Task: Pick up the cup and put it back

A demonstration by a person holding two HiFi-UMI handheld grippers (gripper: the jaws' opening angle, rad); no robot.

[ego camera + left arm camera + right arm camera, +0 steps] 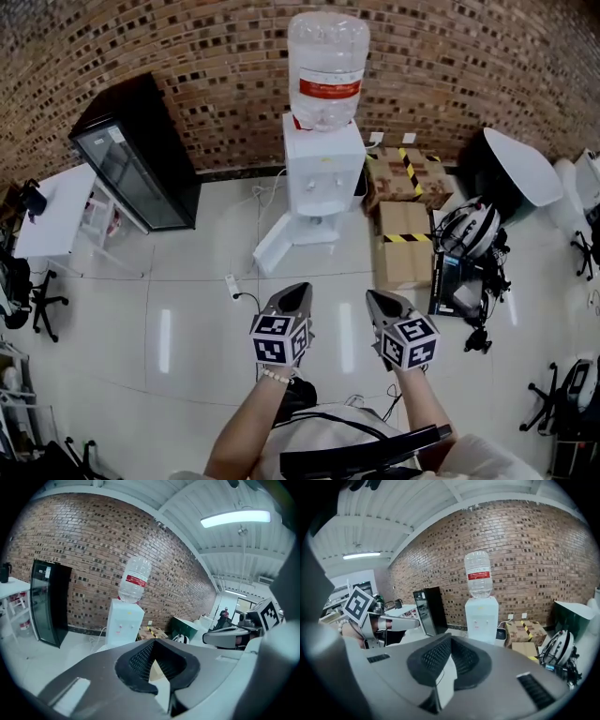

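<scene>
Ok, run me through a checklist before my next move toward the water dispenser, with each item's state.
1. Cup in sight: not ok, no view shows one.
2. Left hand-held gripper empty: ok, jaws together, nothing between.
3. Right hand-held gripper empty: ok, jaws together, nothing between.
4. Floor toward the water dispenser free: ok, the power strip lies off to the left.
5. Cup behind the dispenser's open lower door: cannot tell.
</scene>
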